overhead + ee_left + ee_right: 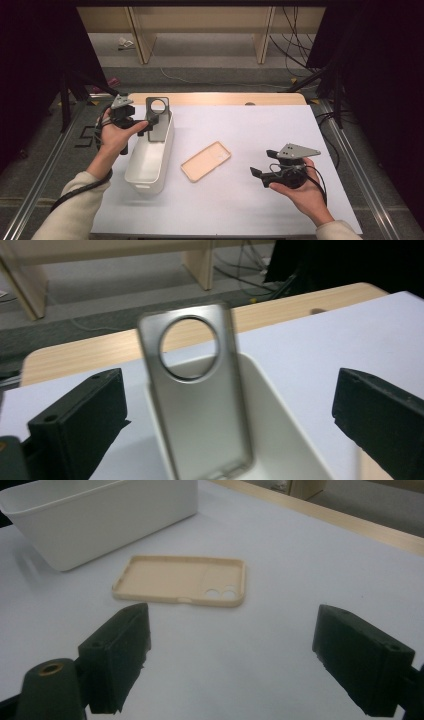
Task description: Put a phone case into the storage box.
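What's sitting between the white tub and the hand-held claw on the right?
A beige phone case lies flat, hollow side up, between the white tub and the right gripper. The high view shows it; bare white table cover surrounds it.

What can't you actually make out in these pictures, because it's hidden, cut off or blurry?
- Grey phone case: its bottom end is cut off by the lower edge of the left gripper view and is blurred; in the high view the white bin wall hides it.
- Beige phone case: lies open side up, so its back is hidden.
- Bin floor: too washed out in the high view.
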Motion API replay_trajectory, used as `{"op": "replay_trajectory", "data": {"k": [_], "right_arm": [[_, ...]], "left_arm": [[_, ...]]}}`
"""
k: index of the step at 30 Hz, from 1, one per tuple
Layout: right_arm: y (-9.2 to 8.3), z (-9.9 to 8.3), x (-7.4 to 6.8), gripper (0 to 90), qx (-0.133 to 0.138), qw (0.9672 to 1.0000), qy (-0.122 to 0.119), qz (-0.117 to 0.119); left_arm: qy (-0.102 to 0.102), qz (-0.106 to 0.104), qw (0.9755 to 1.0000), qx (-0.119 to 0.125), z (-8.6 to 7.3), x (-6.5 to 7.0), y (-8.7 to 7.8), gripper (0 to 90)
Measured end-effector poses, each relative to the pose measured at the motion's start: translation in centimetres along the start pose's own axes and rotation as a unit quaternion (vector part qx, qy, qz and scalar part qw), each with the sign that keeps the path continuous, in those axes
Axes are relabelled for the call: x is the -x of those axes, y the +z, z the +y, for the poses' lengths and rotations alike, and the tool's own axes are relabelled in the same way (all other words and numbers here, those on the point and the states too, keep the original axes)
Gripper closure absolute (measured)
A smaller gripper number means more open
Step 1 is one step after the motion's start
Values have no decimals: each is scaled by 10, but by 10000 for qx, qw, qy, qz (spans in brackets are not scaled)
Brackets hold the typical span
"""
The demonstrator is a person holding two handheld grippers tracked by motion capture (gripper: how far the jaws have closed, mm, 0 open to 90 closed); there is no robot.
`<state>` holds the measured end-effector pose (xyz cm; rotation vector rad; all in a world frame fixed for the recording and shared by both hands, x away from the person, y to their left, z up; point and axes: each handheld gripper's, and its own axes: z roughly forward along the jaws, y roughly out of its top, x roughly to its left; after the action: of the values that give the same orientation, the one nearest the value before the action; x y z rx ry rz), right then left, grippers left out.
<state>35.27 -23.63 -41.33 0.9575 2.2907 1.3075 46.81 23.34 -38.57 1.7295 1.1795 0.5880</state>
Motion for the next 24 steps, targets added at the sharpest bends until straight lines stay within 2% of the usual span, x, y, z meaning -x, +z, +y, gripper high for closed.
{"op": "replay_trajectory", "data": {"k": [1,5,7,11,12,13,17,18,19,24], "right_arm": [[0,0,0,163,-7,10000,-9,0],[1,0,0,163,6,10000,0,4],[1,0,-1,163,13,10000,5,5],[2,1,-1,163,17,10000,17,11],[2,1,-1,163,10,10000,0,15],[2,1,-1,163,17,10000,-8,22],[3,2,-1,163,12,10000,-18,47],[4,2,-1,163,3,10000,-14,51],[4,2,-2,163,-8,10000,-9,50],[6,2,-3,163,-7,10000,-2,59]], "left_arm": [[38,-101,9999,76,-6,8,-9,3],[40,-294,9994,203,-14,19,-21,7],[67,-456,9984,316,-26,31,-31,7],[141,-609,9975,343,-38,42,-40,1],[219,-698,9966,387,-47,49,-46,1],[219,-698,9966,387,-47,49,-46,0],[293,-891,9945,459,-65,67,-58,0],[293,-891,9945,459,-65,67,-58,0],[400,-940,9938,444,-71,73,-60,0],[572,-948,9931,388,-76,79,-61,0]]}}
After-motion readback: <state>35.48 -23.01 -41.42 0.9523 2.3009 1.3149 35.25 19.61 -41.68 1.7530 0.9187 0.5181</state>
